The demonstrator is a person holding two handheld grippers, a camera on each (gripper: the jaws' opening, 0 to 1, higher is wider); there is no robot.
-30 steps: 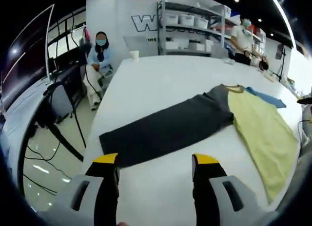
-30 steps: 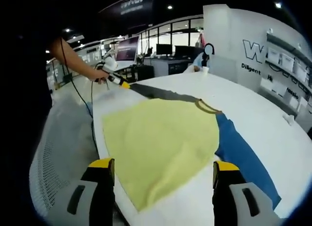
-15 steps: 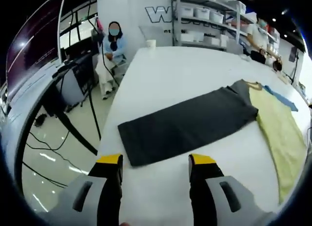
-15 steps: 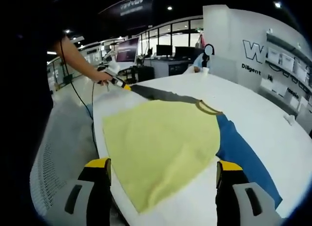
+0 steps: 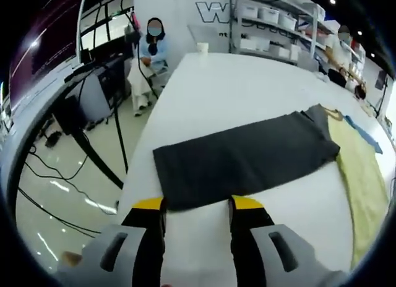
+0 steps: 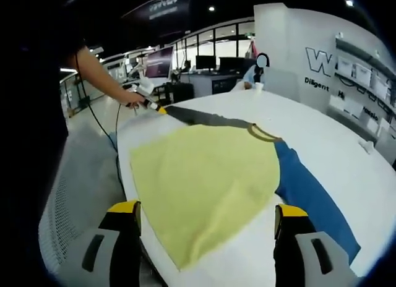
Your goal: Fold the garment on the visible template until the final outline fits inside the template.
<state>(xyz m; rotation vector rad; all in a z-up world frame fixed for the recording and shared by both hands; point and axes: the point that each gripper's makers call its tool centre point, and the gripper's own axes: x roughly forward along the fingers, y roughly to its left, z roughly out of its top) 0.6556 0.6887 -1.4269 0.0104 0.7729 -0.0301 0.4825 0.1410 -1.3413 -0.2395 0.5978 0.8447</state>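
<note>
A: Spread flat on the broad white desk [image 5: 241, 89]: a soft knit T-shirt in three colour blocks [image 6: 204, 175], yellow body in the middle, dark grey sleeve [image 5: 241, 160] stretched out to one side, blue sleeve [image 6: 312, 197] to the other, brown ribbed collar [image 6: 263, 133] at the top. No separate template outline clear enough to make out, possibly hidden under the cloth.

B: And the tools?

A: Left tool [image 5: 198, 204], yellow-tipped black fingers, spread fairly narrow, empty, hovering just at the near edge of the grey sleeve, tips near the cuff corner. Right tool [image 6: 207, 209], same make, spread wide, empty, poised over the yellow hem [image 6: 185, 250] near the desk edge. Seen also from the right gripper view: the left tool at the far end of the grey sleeve, held in a person's hand [image 6: 133, 98].

B: Handling?

A: Likely light, limp, no stiffness at all; bound to sag and drape from any single pinch point. Probably some friction against the desk, so dragging risks bunching. Low wrinkles already visible in the yellow panel.

B: Where to grip?

A: Best guess: pinch the cuff edge of the grey sleeve at a corner, both layers together, lift low, carry across onto the yellow body. Hem corner for the right side. No fragility worth noting.
</note>
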